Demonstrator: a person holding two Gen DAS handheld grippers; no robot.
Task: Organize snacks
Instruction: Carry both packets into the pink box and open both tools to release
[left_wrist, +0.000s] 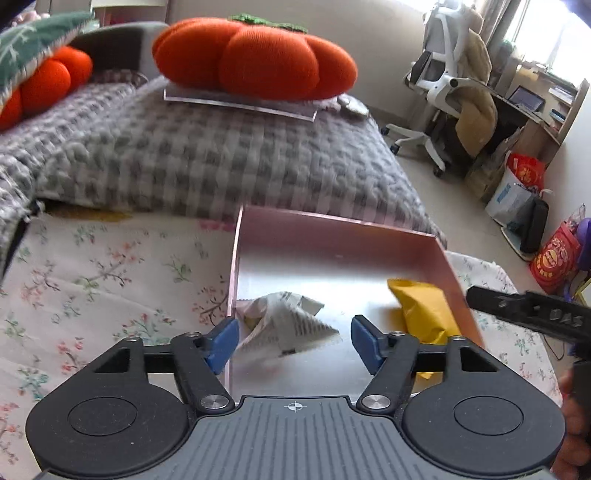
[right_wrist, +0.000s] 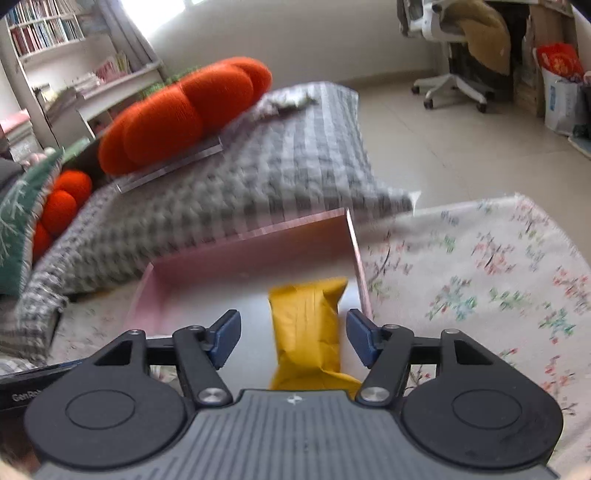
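1. Hovering over the pink box (left_wrist: 456, 273), the left gripper (left_wrist: 293, 338) has its blue pads spread, with the grey-and-white printed snack packet (left_wrist: 291, 323) lying between them and no pad pressing on it; the left pad sits just beside the packet's crumpled edge.
2. The right gripper (right_wrist: 293, 338) is likewise spread, the yellow snack packet (right_wrist: 308, 328) lying lengthwise in the gap with neither pad touching it.
3. Both packets rest on the box floor, the printed one near the left wall and the yellow one against the right wall, so I judge the step in hand to be dropping snacks into the box, with both now let go.
4. The box sits on a floral cloth (left_wrist: 110, 280) at the edge of a bed covered by a grey checked blanket (left_wrist: 221, 162), with an orange pumpkin cushion (left_wrist: 255, 59) further back.
5. No other snacks show here, so the next move probably calls for lifting both grippers clear without snagging the box walls, then looking for any remaining packets.
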